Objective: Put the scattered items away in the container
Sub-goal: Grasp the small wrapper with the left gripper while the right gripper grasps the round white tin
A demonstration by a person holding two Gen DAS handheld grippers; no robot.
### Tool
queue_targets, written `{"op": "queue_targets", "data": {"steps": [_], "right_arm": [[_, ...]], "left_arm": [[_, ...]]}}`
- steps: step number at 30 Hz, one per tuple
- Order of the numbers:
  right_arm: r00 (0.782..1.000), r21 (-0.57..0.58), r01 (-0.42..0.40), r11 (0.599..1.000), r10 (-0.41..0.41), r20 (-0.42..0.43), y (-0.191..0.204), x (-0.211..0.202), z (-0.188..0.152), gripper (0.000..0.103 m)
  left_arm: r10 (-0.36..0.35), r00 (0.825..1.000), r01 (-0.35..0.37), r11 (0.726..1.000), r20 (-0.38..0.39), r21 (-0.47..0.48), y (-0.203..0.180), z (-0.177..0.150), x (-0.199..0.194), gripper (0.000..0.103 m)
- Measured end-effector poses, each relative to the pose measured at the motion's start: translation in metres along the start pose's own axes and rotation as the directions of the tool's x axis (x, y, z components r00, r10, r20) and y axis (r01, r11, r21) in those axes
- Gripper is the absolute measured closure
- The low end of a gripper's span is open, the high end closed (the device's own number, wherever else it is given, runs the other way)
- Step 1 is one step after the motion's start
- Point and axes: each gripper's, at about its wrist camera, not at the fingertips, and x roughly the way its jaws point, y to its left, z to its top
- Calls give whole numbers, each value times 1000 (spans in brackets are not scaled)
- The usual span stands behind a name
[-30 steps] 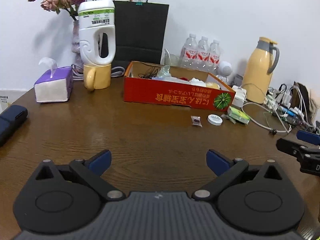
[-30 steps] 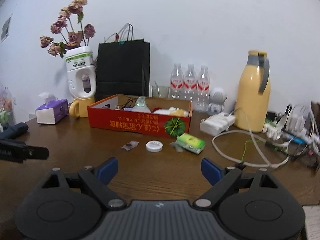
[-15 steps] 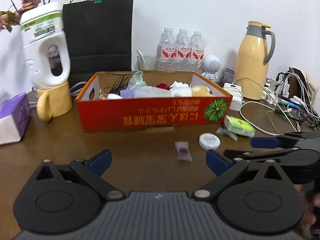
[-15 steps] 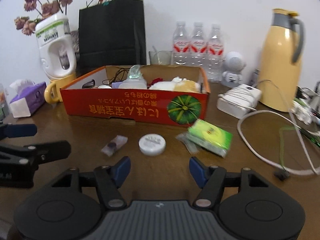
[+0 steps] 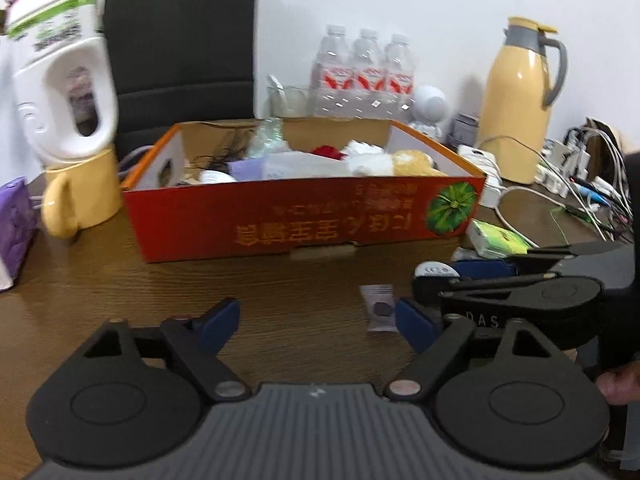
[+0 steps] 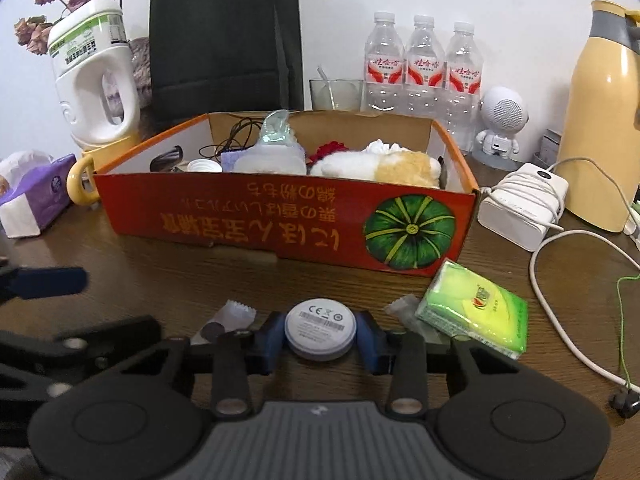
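Grippers closing in on the loose bits in front of the box.

Right gripper [image 6: 320, 340], low centre of its view, has the white disc [image 6: 320, 334] between its blue pads, jaws closing, pads at or nearly on its rim. Left gripper [image 5: 316, 326] stands wide with nothing between, jaws closing; the sachet [image 5: 380, 308] lies just inside its right pad. Green pack [image 6: 472, 316] lies right of the disc. Beyond, on the bench [image 6: 160, 272], sits the red box [image 6: 280, 220], straight ahead.
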Motion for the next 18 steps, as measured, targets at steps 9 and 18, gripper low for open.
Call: {"op": "queue_targets", "data": {"steps": [9, 18], "right_arm": [[970, 210, -13, 978, -38, 238, -49, -46, 3, 65], [962, 182, -32, 983, -19, 274, -44, -52, 0, 65]], "left_arm": [[-64, 997, 66, 995, -37, 68, -34, 9, 30, 42], [-27, 997, 31, 998, -75, 57, -39, 8, 42, 83]]}}
